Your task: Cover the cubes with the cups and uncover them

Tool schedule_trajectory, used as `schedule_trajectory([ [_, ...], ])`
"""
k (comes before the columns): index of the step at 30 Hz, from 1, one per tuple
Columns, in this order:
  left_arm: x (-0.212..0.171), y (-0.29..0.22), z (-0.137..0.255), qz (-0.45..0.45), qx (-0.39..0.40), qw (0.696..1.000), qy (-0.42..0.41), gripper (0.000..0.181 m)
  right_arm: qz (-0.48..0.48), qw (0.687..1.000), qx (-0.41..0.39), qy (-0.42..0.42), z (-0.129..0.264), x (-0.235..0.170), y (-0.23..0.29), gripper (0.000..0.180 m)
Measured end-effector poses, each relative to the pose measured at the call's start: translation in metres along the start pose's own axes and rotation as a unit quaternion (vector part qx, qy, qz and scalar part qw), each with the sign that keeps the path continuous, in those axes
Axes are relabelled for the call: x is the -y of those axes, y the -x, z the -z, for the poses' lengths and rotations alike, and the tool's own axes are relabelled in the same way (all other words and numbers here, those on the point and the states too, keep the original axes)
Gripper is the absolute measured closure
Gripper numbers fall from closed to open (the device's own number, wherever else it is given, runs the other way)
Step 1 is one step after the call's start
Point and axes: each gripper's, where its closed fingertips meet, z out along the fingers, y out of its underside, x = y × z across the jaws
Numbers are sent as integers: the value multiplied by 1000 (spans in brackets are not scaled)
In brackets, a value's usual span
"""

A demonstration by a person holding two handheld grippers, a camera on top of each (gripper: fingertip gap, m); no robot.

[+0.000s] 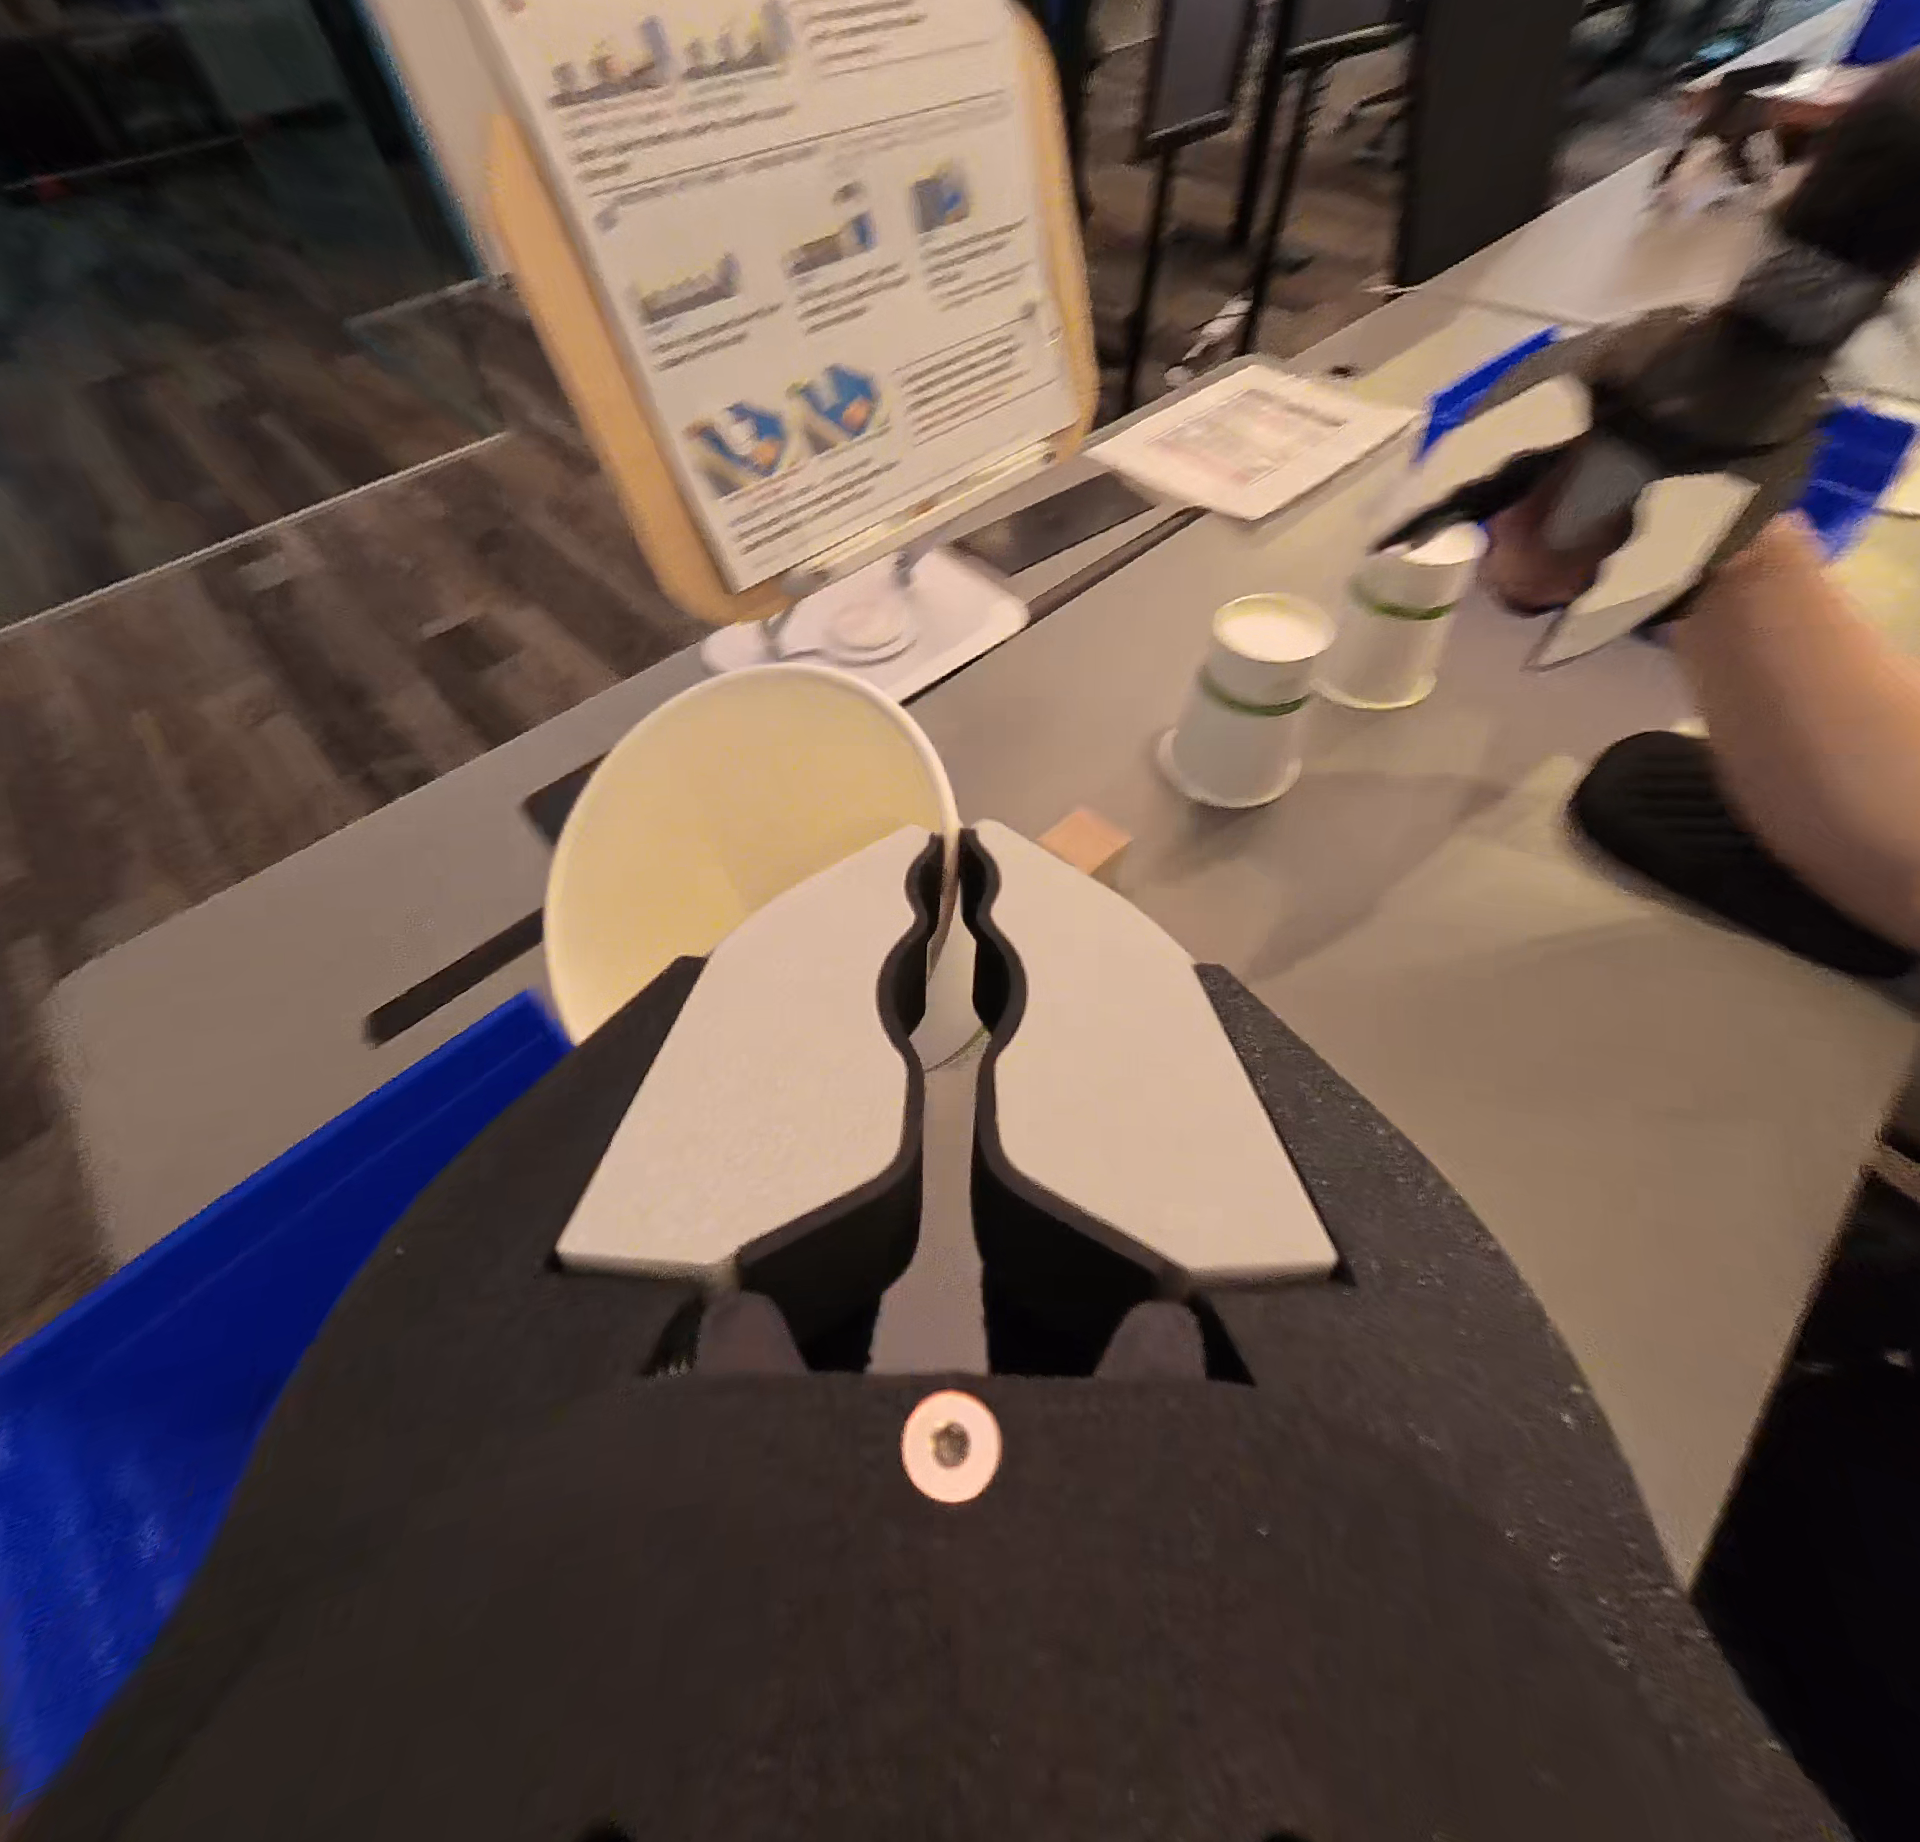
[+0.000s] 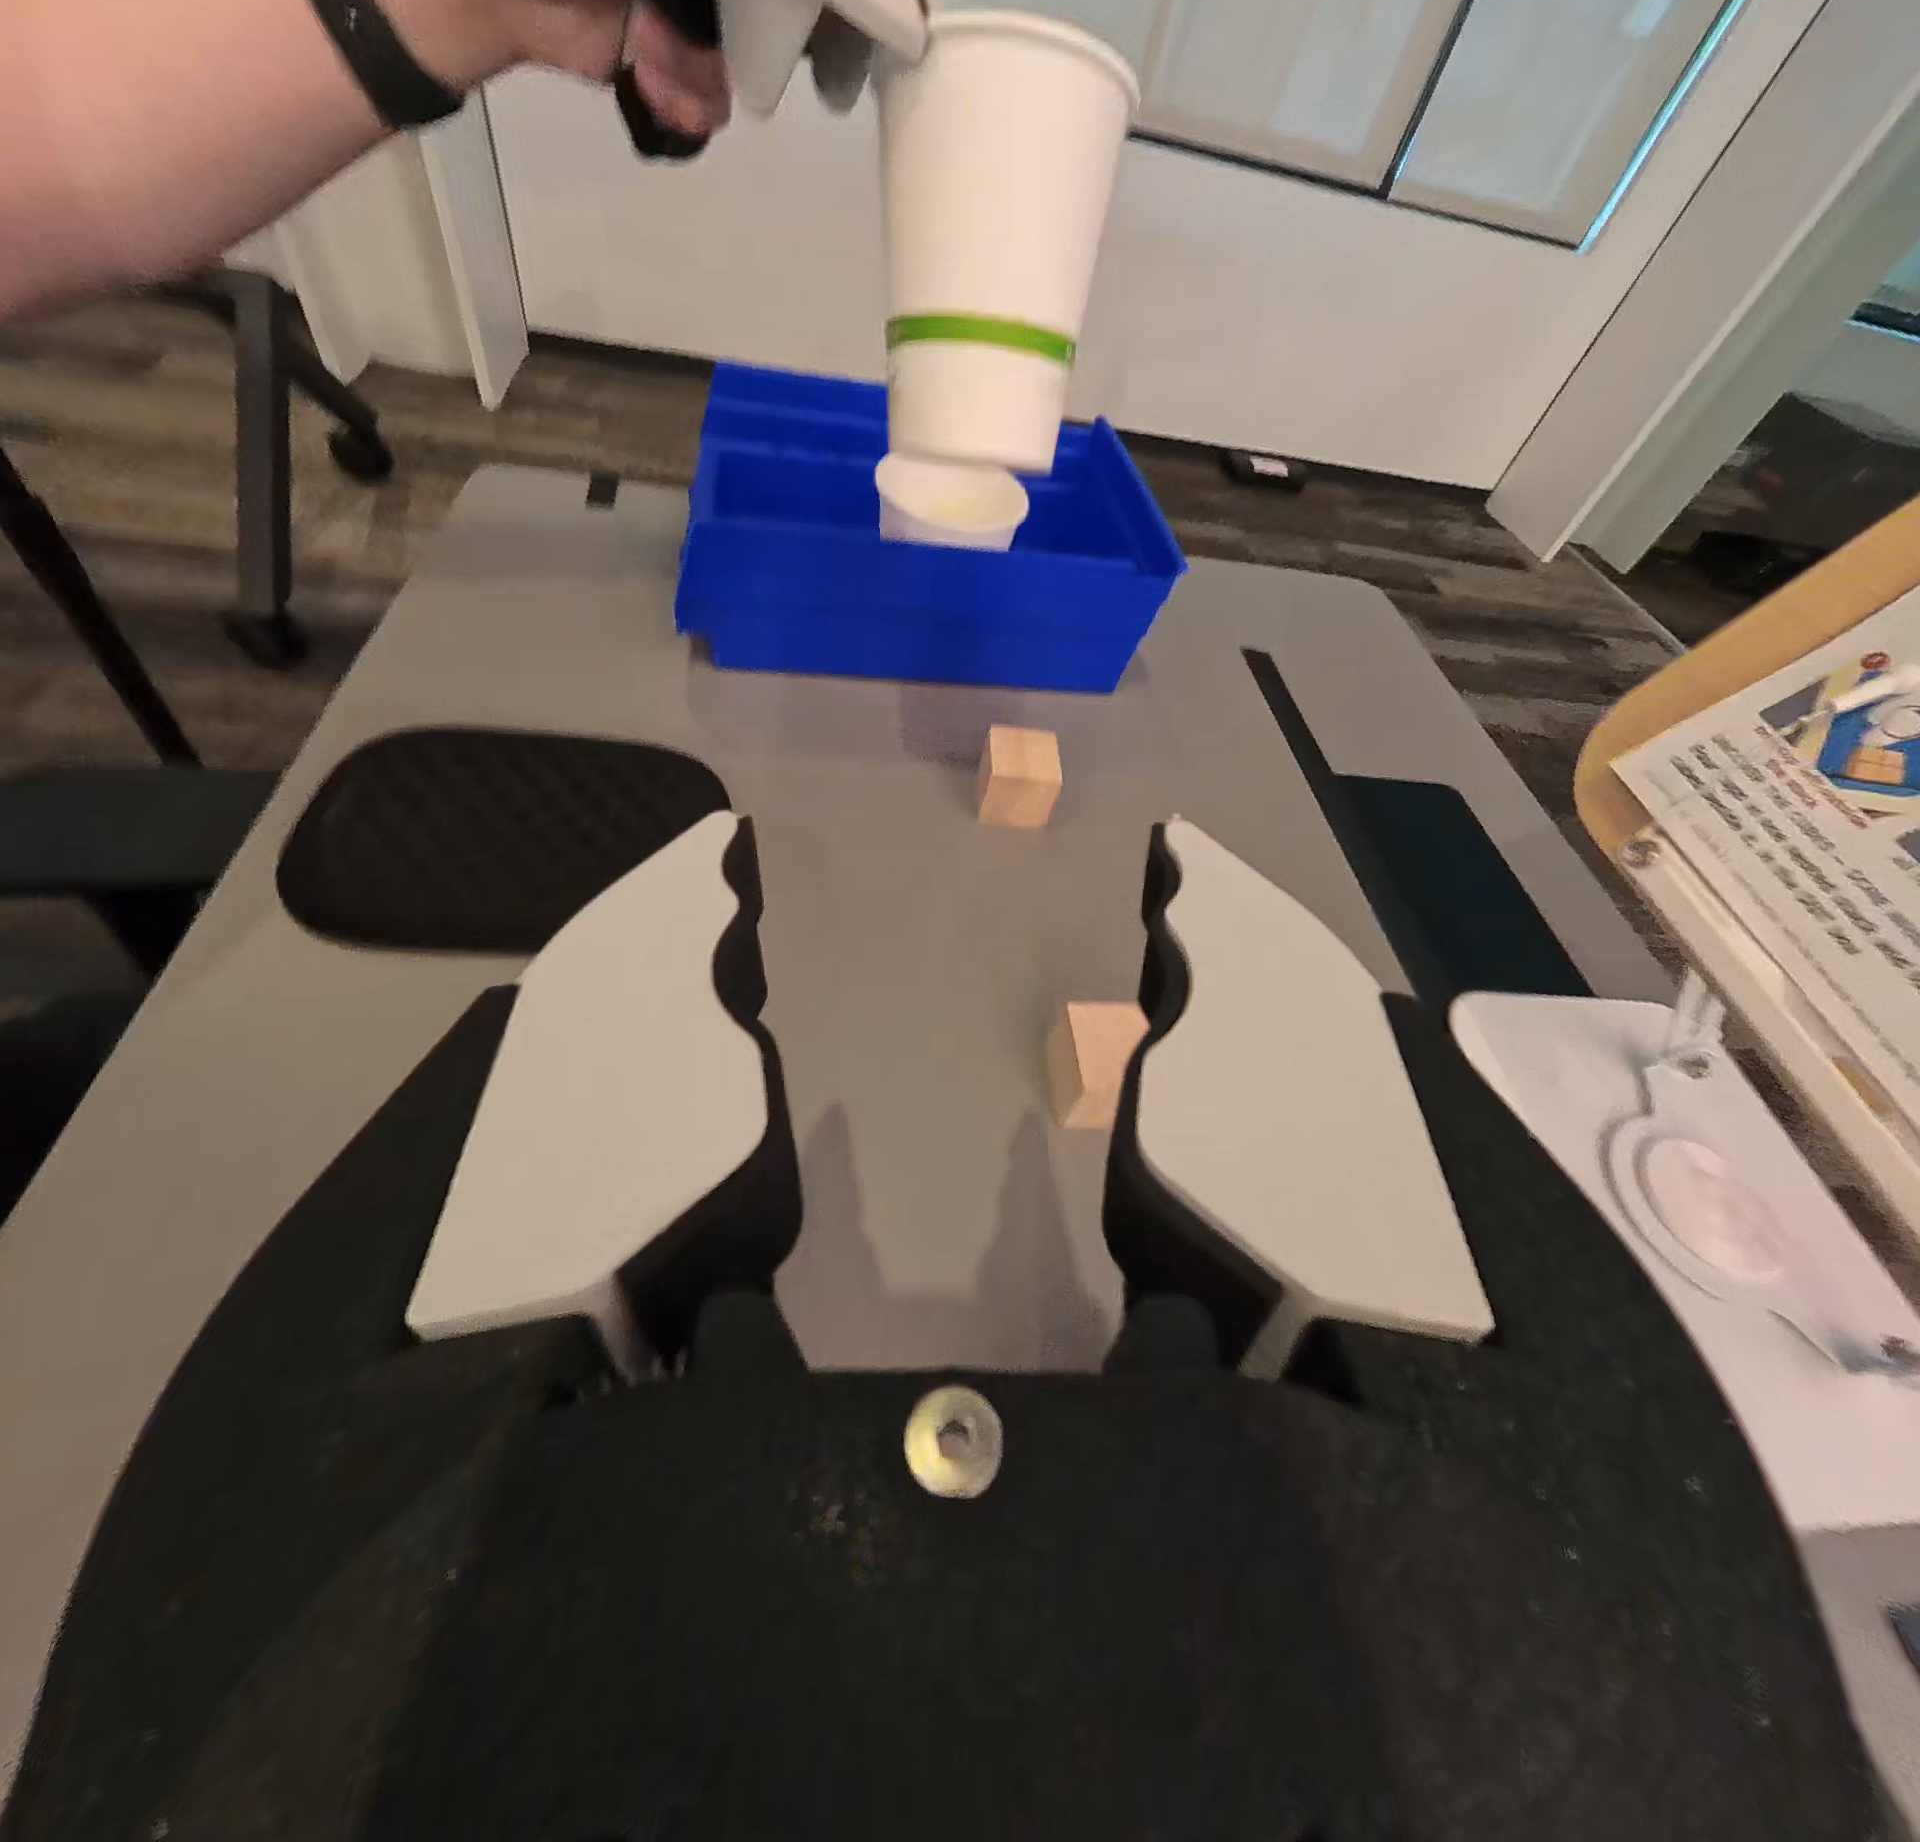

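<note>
My left gripper (image 1: 951, 842) is shut on the rim of a white paper cup (image 1: 727, 836) with a green band. In the right wrist view it holds that cup (image 2: 997, 234) upright in the air above the blue bin (image 2: 914, 629). A second cup (image 2: 951, 514) stands in the bin under it. Two wooden cubes (image 2: 1020, 776) (image 2: 1091, 1060) lie bare on the grey table (image 2: 883, 961). My right gripper (image 2: 951, 836) is open and empty above the table, with the nearer cube just inside its right finger. One cube (image 1: 1086, 842) shows past the left fingertips.
Two upside-down cups (image 1: 1247, 712) (image 1: 1397, 618) stand on the table under the right gripper (image 1: 1465, 597). A black mesh pad (image 2: 499, 836) lies on the table's edge. A poster on a stand (image 1: 790, 265) and a paper sheet (image 1: 1247, 436) sit at the far side.
</note>
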Motion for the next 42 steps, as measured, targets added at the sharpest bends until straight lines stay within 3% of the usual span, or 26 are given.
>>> schedule_trajectory([
  [4,8,-54,-30,-32,-64,997,-2,178,-35,999,-10,-22,-39,9,11,95],
  [11,6,-125,-75,-63,-149,987,8,179,-73,997,-34,17,-81,-12,21,69],
  [13,7,-138,-82,-74,-162,984,9,179,-87,996,-24,22,-85,-17,22,75],
  [14,8,-143,-84,-77,-168,983,6,179,-89,996,-8,24,-84,-18,25,93],
  [15,9,-147,-85,-78,-171,982,4,179,-89,996,9,22,-84,-18,29,101],
  [18,6,-155,-86,-78,-180,980,13,177,-71,997,22,38,-78,-20,30,101],
  [20,-3,-158,-88,-74,-184,979,38,160,-45,997,1,62,-73,-24,24,101],
  [24,-22,-162,-97,-88,-172,978,74,153,32,992,-15,119,-63,-33,24,101],
  [26,-34,-162,-103,-107,-158,977,100,155,64,987,-20,144,-59,-36,26,101],
  [30,-52,-173,-107,-121,-169,969,130,178,131,976,-45,168,-51,-39,21,101],
  [32,-50,-179,-104,-121,-170,972,106,180,156,978,-46,134,-50,-31,23,101],
  [34,-38,-187,-96,-110,-179,976,50,180,149,986,-28,62,-46,-13,28,88],
  [39,-13,-203,-62,-58,-221,970,-88,180,115,987,39,-109,-21,29,44,87],
  [42,-13,-211,-52,-44,-243,960,-129,181,137,978,50,-148,-9,43,54,89],
])
